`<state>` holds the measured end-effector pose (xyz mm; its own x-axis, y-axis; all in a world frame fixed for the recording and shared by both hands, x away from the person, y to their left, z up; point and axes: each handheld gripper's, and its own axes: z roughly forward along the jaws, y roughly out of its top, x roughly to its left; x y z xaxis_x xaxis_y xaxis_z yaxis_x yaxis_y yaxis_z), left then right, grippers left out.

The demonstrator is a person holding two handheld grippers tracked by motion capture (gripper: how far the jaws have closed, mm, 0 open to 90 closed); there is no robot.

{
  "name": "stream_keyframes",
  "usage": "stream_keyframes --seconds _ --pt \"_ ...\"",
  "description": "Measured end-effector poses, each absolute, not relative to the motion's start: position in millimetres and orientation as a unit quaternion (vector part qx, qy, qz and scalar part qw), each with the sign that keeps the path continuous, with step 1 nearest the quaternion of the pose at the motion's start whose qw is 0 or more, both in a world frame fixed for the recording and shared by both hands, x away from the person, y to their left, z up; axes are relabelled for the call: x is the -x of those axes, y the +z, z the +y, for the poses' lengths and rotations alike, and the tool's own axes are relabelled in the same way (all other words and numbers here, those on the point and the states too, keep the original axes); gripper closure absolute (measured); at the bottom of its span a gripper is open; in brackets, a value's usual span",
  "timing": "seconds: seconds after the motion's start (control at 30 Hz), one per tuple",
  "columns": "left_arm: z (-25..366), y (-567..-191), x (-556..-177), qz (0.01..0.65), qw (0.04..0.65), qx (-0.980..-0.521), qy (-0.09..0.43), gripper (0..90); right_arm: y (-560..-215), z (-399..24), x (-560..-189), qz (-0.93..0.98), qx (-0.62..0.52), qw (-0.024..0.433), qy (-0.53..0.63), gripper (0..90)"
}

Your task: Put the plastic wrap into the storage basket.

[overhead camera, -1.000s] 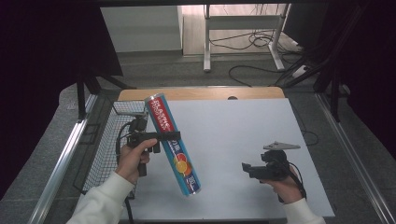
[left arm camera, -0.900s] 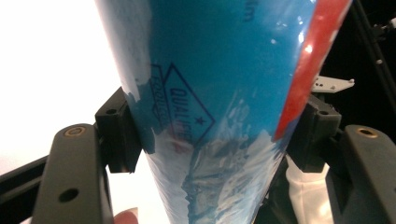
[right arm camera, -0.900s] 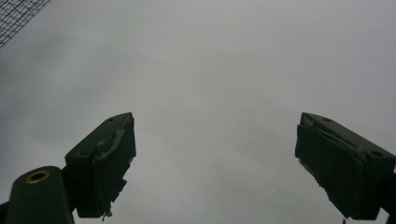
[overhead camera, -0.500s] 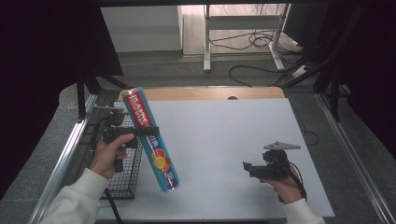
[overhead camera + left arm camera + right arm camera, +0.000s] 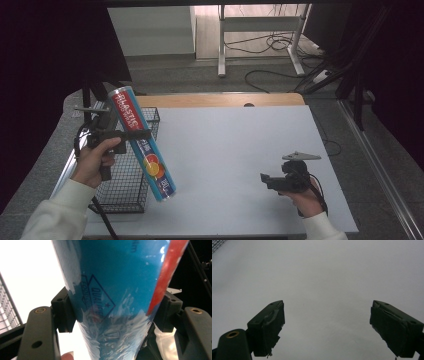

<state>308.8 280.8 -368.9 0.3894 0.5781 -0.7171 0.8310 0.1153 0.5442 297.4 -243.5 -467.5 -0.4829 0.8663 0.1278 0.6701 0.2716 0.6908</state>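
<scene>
High view: left gripper (image 5: 134,134) holds a long blue box of plastic wrap (image 5: 142,144) w/ its fingers clamped across the box a bit above mid-length. Box hangs tilted in the air, top end up-left, bottom end down-right, over the right edge of the black wire basket (image 5: 125,185) at the table's (image 5: 240,150) left side. Right gripper (image 5: 267,179) sits low over the table near the right front, well apart from the box, nothing in it.

Left gripper view: fingers (image 5: 63,312) press on both sides of the box, which runs up between them. Shiny film skin, wrinkled near the grip, so prob. slippery; carton under it looks light, stiff lengthwise but likely crushable if squeezed hard. Grip near the middle keeps the long ends balanced; holding closer to one end would let it swing. Basket wire shows at far left.

Right gripper view: fingers (image 5: 265,327) stand wide apart, bare grey table between them, a corner of the basket mesh at top left.
</scene>
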Motion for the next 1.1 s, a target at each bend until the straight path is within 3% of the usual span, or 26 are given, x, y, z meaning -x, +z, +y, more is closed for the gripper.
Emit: stream_keyframes --seconds 1.1 --pt "366.8 -358.0 -296.3 0.582 0.494 -0.643 -0.066 31.8 -472.5 -240.5 -297.9 0.788 -0.491 0.142 0.343 12.6"
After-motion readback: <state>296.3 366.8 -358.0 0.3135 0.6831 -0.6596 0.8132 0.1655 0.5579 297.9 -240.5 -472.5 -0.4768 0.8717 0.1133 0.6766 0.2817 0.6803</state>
